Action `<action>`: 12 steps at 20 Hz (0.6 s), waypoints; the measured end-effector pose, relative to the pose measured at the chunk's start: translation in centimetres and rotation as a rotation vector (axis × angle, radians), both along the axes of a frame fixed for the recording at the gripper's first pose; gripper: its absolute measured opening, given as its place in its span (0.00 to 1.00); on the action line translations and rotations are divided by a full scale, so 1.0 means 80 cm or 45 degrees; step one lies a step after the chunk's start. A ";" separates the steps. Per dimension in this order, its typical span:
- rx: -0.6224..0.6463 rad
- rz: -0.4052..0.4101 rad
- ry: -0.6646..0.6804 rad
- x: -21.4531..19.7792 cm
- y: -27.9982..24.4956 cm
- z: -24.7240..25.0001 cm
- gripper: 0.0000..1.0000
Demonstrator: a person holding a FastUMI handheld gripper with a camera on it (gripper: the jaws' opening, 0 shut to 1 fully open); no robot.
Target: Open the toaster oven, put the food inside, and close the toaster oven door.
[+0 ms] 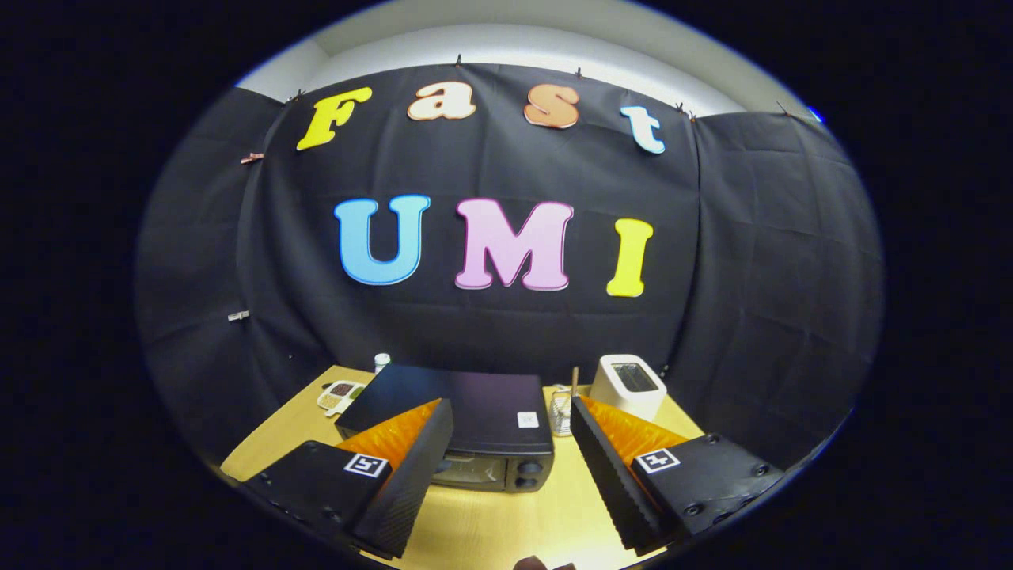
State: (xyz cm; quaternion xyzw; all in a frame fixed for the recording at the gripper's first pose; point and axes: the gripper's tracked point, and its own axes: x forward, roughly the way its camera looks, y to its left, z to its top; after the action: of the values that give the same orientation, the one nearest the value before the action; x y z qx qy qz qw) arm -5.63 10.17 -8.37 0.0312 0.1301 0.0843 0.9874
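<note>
Ahead, toaster oven (pixel 467 423) lies crosswise (door facing gripper (pixel 506 467)), jaws spread wide, holding nothing.

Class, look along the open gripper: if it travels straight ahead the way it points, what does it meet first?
Probably the black box-shaped toaster oven on the wooden table, lying just ahead between the jaws of the gripper, which stand wide apart. Depth is unclear, so it might pass over its top.

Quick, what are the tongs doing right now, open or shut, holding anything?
Tongs: open, holding nothing; the fingers are spread wide above the table, with the toaster oven just ahead between them, door shut.
</note>
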 end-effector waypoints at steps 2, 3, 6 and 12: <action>0.008 0.004 -0.039 -0.004 -0.021 0.020 0.97; 0.004 0.003 -0.059 -0.005 -0.033 0.029 0.97; -0.002 -0.021 -0.121 -0.002 -0.075 0.056 0.97; 0.089 -0.089 -0.150 0.005 -0.153 0.087 0.97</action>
State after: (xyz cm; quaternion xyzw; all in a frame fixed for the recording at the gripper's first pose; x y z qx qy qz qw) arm -5.26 -2.09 -1.43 0.0654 0.0676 0.0560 0.9940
